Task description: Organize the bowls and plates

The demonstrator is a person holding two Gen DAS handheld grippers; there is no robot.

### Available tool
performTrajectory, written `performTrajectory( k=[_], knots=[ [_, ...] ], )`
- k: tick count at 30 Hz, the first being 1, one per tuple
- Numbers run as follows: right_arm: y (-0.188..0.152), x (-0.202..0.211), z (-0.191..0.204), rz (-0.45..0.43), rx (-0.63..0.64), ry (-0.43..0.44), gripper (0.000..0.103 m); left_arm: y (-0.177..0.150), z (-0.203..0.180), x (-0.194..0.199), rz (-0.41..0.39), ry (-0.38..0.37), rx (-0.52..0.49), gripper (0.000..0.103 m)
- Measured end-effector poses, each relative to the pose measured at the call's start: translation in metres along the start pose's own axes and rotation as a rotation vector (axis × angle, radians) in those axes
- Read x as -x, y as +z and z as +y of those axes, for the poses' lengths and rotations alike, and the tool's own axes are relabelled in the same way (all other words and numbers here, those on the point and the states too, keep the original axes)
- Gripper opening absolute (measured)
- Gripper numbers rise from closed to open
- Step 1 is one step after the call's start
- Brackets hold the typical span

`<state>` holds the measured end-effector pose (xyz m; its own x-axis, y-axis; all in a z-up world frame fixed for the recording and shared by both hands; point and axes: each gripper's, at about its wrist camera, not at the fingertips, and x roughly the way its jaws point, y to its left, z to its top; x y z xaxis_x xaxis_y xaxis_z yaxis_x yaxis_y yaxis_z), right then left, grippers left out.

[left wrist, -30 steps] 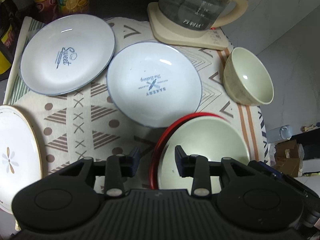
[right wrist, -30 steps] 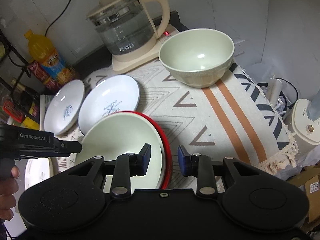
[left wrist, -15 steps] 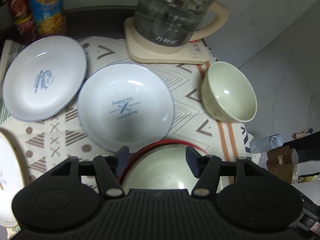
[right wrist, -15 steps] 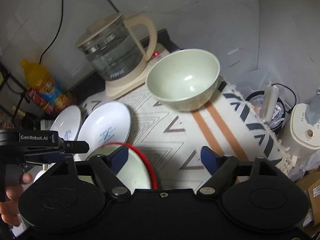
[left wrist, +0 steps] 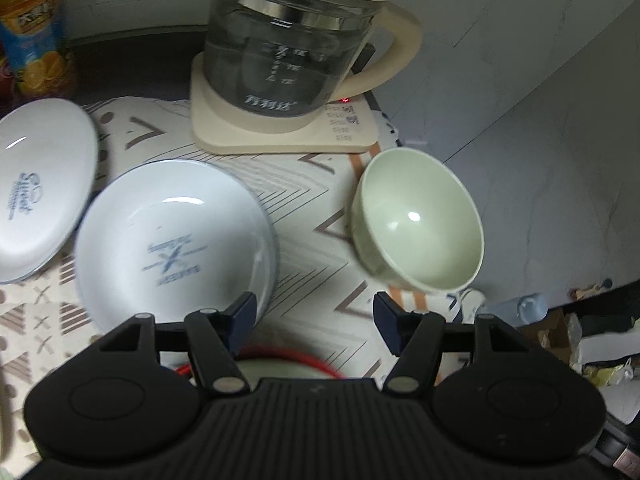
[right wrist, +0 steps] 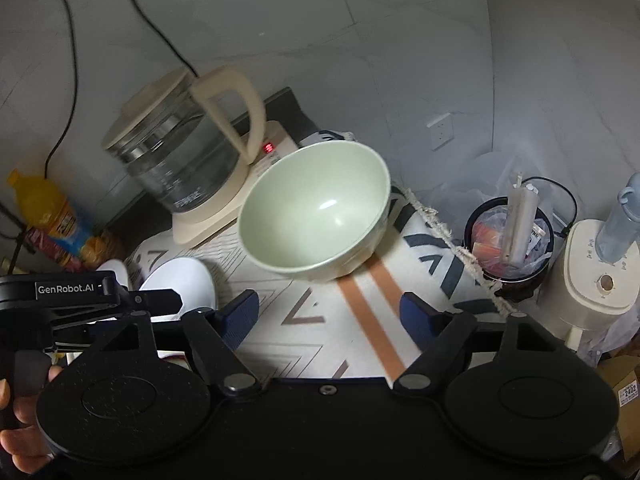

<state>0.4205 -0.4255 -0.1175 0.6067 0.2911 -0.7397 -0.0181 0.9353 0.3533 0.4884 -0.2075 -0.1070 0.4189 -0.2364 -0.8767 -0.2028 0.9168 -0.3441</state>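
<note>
Green bowl: upright and empty on the patterned cloth, near its right edge, just in front of the kettle base; also in the left view
Right gripper: fingers spread wide apart, holding nothing, the green bowl beyond the gap
Left gripper: fingers wide apart, empty, above a red-rimmed dish that shows only partly
White plates: one with blue print just left of the left gripper, touching the cloth; a second, marked "Sweet", further left, edges close to the first
Kettle: glass, on a cream base with a red light
Juice bottle: back left
Bin: on the floor, right of the cloth
</note>
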Motion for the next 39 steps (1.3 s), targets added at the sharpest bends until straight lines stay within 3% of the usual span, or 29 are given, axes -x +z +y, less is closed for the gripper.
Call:
performTrajectory(
  k=[14, 20, 29, 31, 36, 39],
  knots=[
    [0.033, -0.042, -0.025, 0.023, -0.067, -0.012, 0.059, 0.026, -0.024, -0.052, -0.015, 0.024, -0.005, 0.059],
    [0.044, -0.062, -0.034, 0.038, -0.092, -0.019, 0.058, 0.035, -0.034, -0.074, -0.007, 0.047, -0.01, 0.055],
    [0.055, -0.089, -0.038, 0.068, -0.105, -0.028, 0.048, 0.042, -0.034, -0.104, 0.019, 0.068, 0.032, 0.039],
    [0.055, -0.093, -0.038, 0.076, -0.106, -0.032, 0.045, 0.044, -0.035, -0.109, 0.023, 0.068, 0.032, 0.031],
    [0.053, -0.104, -0.04, 0.115, -0.108, -0.046, 0.02, 0.039, -0.036, -0.116, 0.034, 0.053, 0.047, 0.009],
    [0.051, -0.104, -0.039, 0.115, -0.105, -0.048, 0.02, 0.035, -0.039, -0.116, 0.029, 0.063, 0.036, 0.008]
  ],
)
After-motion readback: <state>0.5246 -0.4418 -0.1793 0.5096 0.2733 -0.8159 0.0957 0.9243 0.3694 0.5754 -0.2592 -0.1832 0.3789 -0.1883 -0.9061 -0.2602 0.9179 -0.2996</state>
